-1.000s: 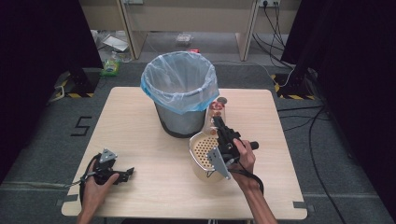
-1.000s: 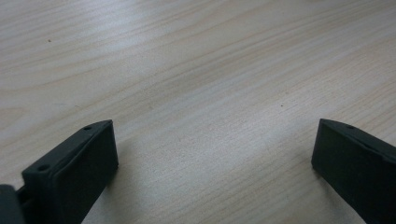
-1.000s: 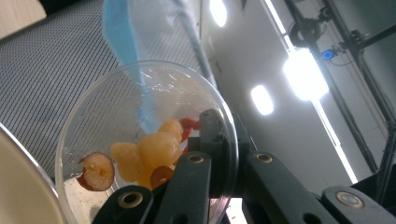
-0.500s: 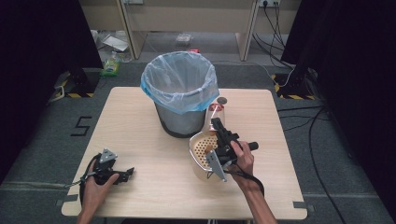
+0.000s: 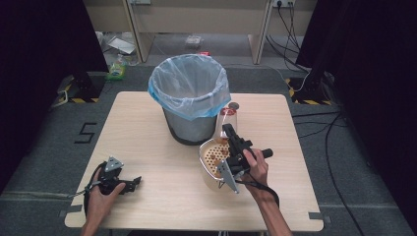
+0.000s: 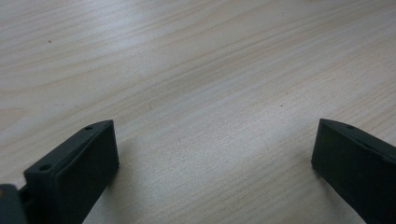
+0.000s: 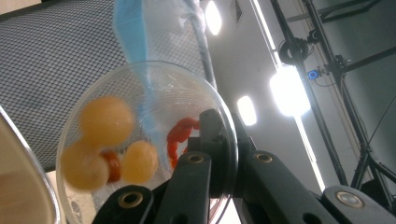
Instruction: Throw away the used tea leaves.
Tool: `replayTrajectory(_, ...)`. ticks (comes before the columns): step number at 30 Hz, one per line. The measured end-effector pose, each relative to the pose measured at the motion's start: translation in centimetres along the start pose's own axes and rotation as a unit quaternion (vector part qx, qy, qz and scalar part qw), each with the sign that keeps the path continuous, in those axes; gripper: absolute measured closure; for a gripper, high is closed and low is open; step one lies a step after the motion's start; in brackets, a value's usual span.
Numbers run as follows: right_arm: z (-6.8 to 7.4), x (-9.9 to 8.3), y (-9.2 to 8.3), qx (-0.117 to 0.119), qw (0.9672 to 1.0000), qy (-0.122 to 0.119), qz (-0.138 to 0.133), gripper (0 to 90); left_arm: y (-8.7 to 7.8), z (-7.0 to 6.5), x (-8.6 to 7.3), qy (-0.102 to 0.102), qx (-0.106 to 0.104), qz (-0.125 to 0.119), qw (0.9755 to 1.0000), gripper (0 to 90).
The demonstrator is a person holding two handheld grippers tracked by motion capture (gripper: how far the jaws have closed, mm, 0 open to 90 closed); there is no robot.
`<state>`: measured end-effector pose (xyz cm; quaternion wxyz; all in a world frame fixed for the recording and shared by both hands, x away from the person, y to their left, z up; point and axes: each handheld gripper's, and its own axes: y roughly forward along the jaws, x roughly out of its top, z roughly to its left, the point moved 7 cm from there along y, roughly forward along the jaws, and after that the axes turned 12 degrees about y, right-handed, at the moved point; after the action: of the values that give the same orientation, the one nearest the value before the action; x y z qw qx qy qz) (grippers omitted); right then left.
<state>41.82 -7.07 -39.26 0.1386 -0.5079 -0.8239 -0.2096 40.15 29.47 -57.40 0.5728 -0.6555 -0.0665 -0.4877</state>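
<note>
Wood grain runs pale and smooth under the left gripper [image 5: 129, 183], which lies low on the light wooden table [image 5: 147, 147] near its front left corner, held by the person's left hand [image 5: 101, 199]. In the left gripper view its two black, blocky jaws stand wide apart with nothing but bare tabletop [image 6: 201, 84] between them. Open surface stretches from there to the middle of the table, and the front edge lies close behind the hand.

Right of centre, the person's right hand [image 5: 256, 167] holds the right gripper [image 5: 227, 129] tilted upward. Its jaws are clamped on the thin rim of a clear plastic cup [image 5: 226, 118], raised and tipped just above a cream perforated round strainer bowl [image 5: 212, 156] that sits on the table. In the right gripper view the clear plastic cup [image 7: 144, 140] carries several smooth, round yellow-orange balls [image 7: 106, 120] and some red pieces [image 7: 180, 133], seen through its glossy see-through wall.

Just behind and left of the cup stands a grey mesh waste bin [image 5: 189, 123] lined with a thin, crinkled blue plastic bag [image 5: 189, 88] folded over its rim. The cup hangs close beside the bin's wall. The table's right side and far right corner lie bare.
</note>
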Motion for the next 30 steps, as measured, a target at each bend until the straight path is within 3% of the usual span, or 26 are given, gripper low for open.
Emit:
replayTrajectory(1,-0.1,0.4,0.0,0.002,0.9999,-0.012,-0.005,90.0,0.0,0.0,0.0,0.000,-0.001,0.001,1.0000,0.0)
replayTrajectory(5,-0.5,1.1,0.0,-0.010,0.9998,-0.006,-0.015,90.0,0.0,0.0,0.0,0.002,0.000,0.001,1.0000,0.0)
replayTrajectory(9,-0.8,1.1,-0.3,-0.019,0.9994,-0.021,-0.021,90.0,0.0,0.0,0.0,0.000,0.000,0.001,1.0000,0.0)
replayTrajectory(10,-0.9,1.4,-0.6,-0.027,0.9988,-0.014,-0.039,90.0,0.0,0.0,0.0,0.002,0.000,0.002,1.0000,0.0)
replayTrajectory(11,-0.7,1.3,-0.4,-0.023,0.9983,-0.040,-0.034,90.0,0.0,0.0,0.0,0.000,0.000,0.001,1.0000,0.0)
replayTrajectory(12,-0.3,0.5,0.0,-0.015,0.9992,-0.035,-0.009,90.0,0.0,0.0,0.0,-0.001,0.000,0.000,1.0000,0.0)
replayTrajectory(13,-0.2,0.4,-0.1,-0.016,0.9994,-0.028,-0.013,90.0,0.0,0.0,0.0,-0.001,0.000,0.000,1.0000,0.0)
replayTrajectory(14,-0.2,0.8,-0.3,-0.016,0.9989,-0.038,-0.023,90.0,0.0,0.0,0.0,0.001,0.000,0.001,1.0000,0.0)
replayTrajectory(20,-0.2,0.5,0.0,-0.008,0.9996,-0.027,-0.006,90.0,0.0,0.0,0.0,0.000,-0.001,0.001,1.0000,0.0)
replayTrajectory(23,-0.6,0.0,0.2,-0.002,0.9999,0.010,0.006,90.0,0.0,0.0,0.0,0.000,-0.001,0.001,1.0000,0.0)
replayTrajectory(24,-1.2,-0.4,0.3,0.002,0.9982,0.058,0.015,90.0,0.0,0.0,0.0,0.000,-0.001,0.001,1.0000,0.0)
replayTrajectory(25,-1.5,-0.7,0.4,0.003,0.9965,0.081,0.022,90.0,0.0,0.0,0.0,0.000,-0.001,0.001,1.0000,0.0)
replayTrajectory(27,-1.8,-1.0,0.4,0.004,0.9953,0.093,0.026,90.0,0.0,0.0,0.0,0.000,-0.001,0.001,1.0000,0.0)
replayTrajectory(30,-2.4,-2.5,0.7,0.018,0.9858,0.156,0.059,90.0,0.0,0.0,0.0,0.000,0.000,0.001,1.0000,0.0)
